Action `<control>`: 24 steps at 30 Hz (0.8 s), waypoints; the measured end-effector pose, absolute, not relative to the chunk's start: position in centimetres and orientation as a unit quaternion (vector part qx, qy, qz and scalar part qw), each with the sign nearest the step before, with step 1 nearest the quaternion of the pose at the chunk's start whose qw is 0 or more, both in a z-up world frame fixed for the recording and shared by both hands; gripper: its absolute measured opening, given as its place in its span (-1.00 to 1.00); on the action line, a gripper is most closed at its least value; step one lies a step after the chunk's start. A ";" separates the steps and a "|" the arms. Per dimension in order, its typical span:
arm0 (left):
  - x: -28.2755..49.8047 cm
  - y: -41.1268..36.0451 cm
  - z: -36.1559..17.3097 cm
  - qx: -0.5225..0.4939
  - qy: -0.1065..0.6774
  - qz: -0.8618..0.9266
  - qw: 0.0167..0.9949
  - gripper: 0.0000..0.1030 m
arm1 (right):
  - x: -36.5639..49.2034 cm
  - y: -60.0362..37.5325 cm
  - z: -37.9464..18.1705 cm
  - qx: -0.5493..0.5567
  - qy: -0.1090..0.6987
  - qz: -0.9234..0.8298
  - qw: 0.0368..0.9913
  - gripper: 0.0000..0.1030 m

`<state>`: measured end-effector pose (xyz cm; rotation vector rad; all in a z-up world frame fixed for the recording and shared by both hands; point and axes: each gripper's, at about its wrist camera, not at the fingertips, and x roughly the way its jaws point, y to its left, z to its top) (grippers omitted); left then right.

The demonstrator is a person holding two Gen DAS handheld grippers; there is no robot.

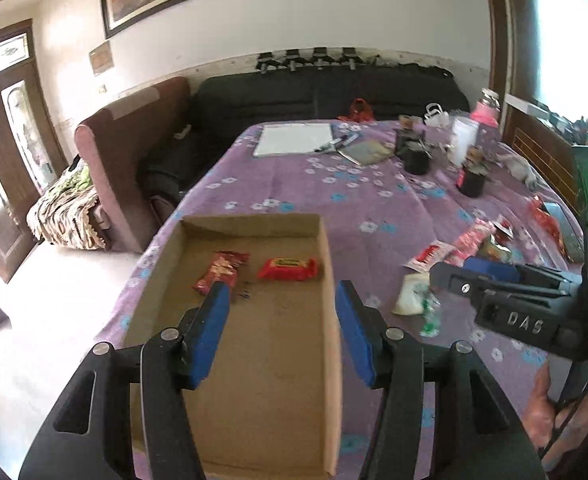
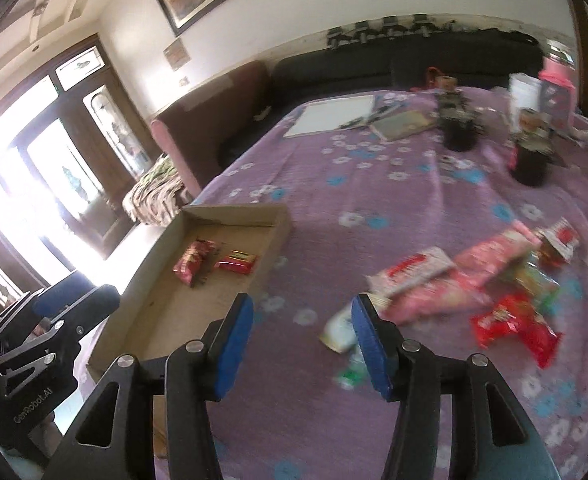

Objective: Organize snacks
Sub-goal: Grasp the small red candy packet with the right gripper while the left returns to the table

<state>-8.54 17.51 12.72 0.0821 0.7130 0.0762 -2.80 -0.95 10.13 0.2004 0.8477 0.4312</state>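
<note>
A shallow cardboard box [image 1: 331,280] [image 2: 282,224] lies on the purple flowered bedspread. Inside it are a dark red snack pouch [image 1: 220,270] [image 2: 192,260] and a red bar with a yellow label [image 1: 288,269] [image 2: 236,261]. My left gripper [image 1: 282,300] hangs open above the box with nothing between its blue pads. My right gripper [image 2: 301,310] is open too, empty, over the bedspread between the box and a loose heap of snacks [image 2: 473,280] [image 1: 465,248]: pink and red packets, a white pouch [image 2: 337,330] [image 1: 409,298]. The right gripper also shows in the left wrist view at the right edge [image 1: 493,280].
Farther back on the bed lie a white board [image 1: 294,138], a notebook [image 1: 367,151], dark cups [image 1: 415,158] [image 1: 471,182] and a pink-lidded jar [image 1: 485,110]. A black sofa [image 1: 325,92] and a brown armchair [image 1: 110,152] stand behind and left. The bed edge drops to the floor at left.
</note>
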 end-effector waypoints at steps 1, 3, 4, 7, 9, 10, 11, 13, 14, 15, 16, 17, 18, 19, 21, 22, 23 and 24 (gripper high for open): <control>-8.5 17.1 12.6 0.043 0.350 0.036 0.935 0.04 | -3.0 -1.8 10.0 0.098 0.407 0.201 0.885 0.06; -8.7 16.2 12.5 0.049 0.353 0.033 0.934 0.04 | -3.3 -3.8 9.7 0.105 0.407 0.189 0.888 0.06; -8.7 15.8 12.4 0.050 0.356 0.030 0.933 0.04 | -3.3 -4.6 9.6 0.108 0.407 0.184 0.888 0.06; -8.5 15.0 12.0 0.045 0.370 0.017 0.928 0.04 | -3.3 -7.6 8.9 0.126 0.407 0.162 0.890 0.07; -8.1 14.9 11.7 0.026 0.388 -0.002 0.921 0.04 | -3.2 -9.9 8.5 0.142 0.405 0.147 0.891 0.07; -7.8 14.9 11.5 0.011 0.397 -0.014 0.918 0.04 | -3.1 -11.4 8.2 0.153 0.403 0.134 0.892 0.07; -7.4 14.9 11.2 -0.009 0.408 -0.030 0.912 0.04 | -3.0 -12.6 8.0 0.163 0.401 0.123 0.893 0.07; -6.7 14.8 10.7 -0.035 0.424 -0.049 0.904 0.04 | -2.6 -14.9 7.4 0.182 0.400 0.104 0.892 0.10; -6.3 14.4 10.4 -0.039 0.428 -0.055 0.901 0.04 | -2.4 -16.0 7.0 0.190 0.402 0.094 0.891 0.11; -5.9 14.0 10.2 -0.041 0.433 -0.062 0.898 0.04 | -2.1 -16.5 6.7 0.192 0.403 0.090 0.890 0.11; -5.5 13.6 9.9 -0.042 0.438 -0.069 0.895 0.04 | -1.8 -17.2 6.3 0.195 0.409 0.083 0.888 0.11; -5.0 13.2 9.7 -0.046 0.444 -0.076 0.891 0.04 | -1.6 -17.3 6.0 0.195 0.412 0.081 0.886 0.11; -4.5 12.9 9.4 -0.052 0.452 -0.083 0.886 0.04 | -1.2 -17.5 5.5 0.195 0.417 0.079 0.884 0.11; -4.0 12.6 9.1 -0.059 0.461 -0.090 0.881 0.04 | -1.1 -17.4 5.2 0.191 0.421 0.078 0.883 0.11; -3.1 12.2 8.3 -0.070 0.477 -0.101 0.870 0.04 | -0.6 -16.9 4.6 0.172 0.430 0.080 0.883 0.11; -2.7 12.1 8.0 -0.076 0.484 -0.104 0.866 0.04 | -0.4 -16.3 4.3 0.156 0.435 0.080 0.883 0.11; -2.3 11.8 7.6 -0.083 0.491 -0.108 0.860 0.04 | -0.3 -15.9 4.1 0.146 0.437 0.081 0.884 0.10; -1.9 11.7 7.2 -0.088 0.496 -0.112 0.857 0.04 | -0.2 -15.5 3.8 0.135 0.439 0.082 0.884 0.06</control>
